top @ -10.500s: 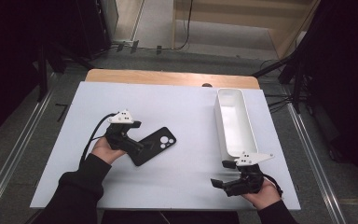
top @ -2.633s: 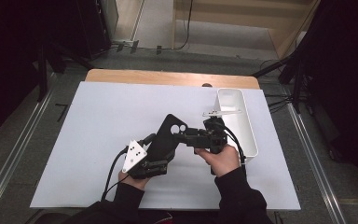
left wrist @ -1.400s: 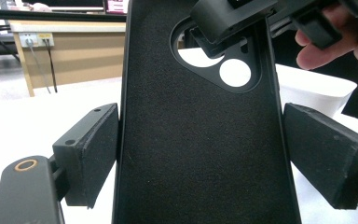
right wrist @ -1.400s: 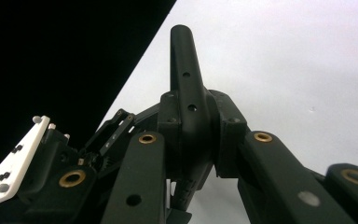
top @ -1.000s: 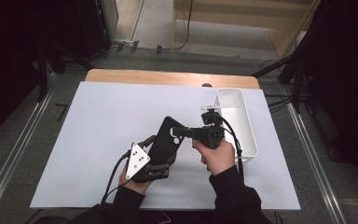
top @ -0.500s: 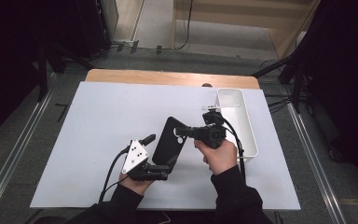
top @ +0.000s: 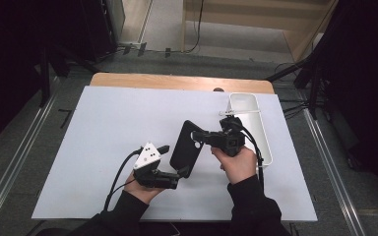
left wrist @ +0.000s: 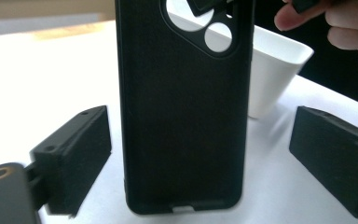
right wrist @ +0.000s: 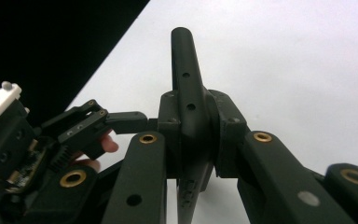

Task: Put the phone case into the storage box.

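**Two claws and a phone case**

Near the front edge of the white surface (top: 103,123), the left claw (top: 179,173) sits low in a hand. Its jaws stand wide apart, one on each side of the bottom end of the black case (top: 186,147), and they do not touch it. They have just been closing a bit, with the case between them.

The case is lifted off the surface and tilted, its camera holes at the far end.

A little farther on, the right claw (top: 201,136) pinches the top end of the case. In the right gripper view the two jaws press tight on the thin edge of the case (right wrist: 186,102).

Behind the right hand stands a long white bin (top: 263,142), by the right side of the surface.
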Available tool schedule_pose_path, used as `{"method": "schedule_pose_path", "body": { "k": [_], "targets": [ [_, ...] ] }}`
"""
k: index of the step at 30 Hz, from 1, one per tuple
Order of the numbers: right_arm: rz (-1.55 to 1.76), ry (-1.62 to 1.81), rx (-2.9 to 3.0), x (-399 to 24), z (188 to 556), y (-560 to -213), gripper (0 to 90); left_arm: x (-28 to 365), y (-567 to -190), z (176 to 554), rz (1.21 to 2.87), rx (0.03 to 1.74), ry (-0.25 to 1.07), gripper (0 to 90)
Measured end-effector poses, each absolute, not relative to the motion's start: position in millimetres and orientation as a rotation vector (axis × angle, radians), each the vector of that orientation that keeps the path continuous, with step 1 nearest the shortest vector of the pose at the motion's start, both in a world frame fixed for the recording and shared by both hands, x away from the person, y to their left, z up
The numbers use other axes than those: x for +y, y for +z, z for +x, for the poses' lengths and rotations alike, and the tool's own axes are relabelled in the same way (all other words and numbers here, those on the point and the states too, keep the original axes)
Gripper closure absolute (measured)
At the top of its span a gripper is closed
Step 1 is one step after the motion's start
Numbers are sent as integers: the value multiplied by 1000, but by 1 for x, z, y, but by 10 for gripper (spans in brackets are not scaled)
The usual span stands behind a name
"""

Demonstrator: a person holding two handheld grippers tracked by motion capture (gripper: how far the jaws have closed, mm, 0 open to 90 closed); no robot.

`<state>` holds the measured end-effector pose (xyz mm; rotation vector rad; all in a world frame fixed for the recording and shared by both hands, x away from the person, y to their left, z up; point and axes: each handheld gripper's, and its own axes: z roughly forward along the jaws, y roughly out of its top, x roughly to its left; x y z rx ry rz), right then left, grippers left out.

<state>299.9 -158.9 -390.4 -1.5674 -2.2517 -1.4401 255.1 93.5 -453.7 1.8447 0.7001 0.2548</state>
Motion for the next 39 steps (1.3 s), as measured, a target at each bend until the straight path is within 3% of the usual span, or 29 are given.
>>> {"method": "schedule_pose_path", "body": {
  "k": [6,12,33,39],
  "targets": [
    [-1563,-1447,-2293,-162,298,-389,746,97,-449,265,1907,674,104,137],
    [-1535,-1457,-2335,-165,297,-389,747,104,-444,273,1945,668,67,137],
    [-1281,-1478,-2500,-169,293,-385,747,119,-422,290,2046,590,-20,160],
    [-1147,-1470,-2562,-169,291,-386,747,119,-415,292,2054,540,19,179]
  ]
}}
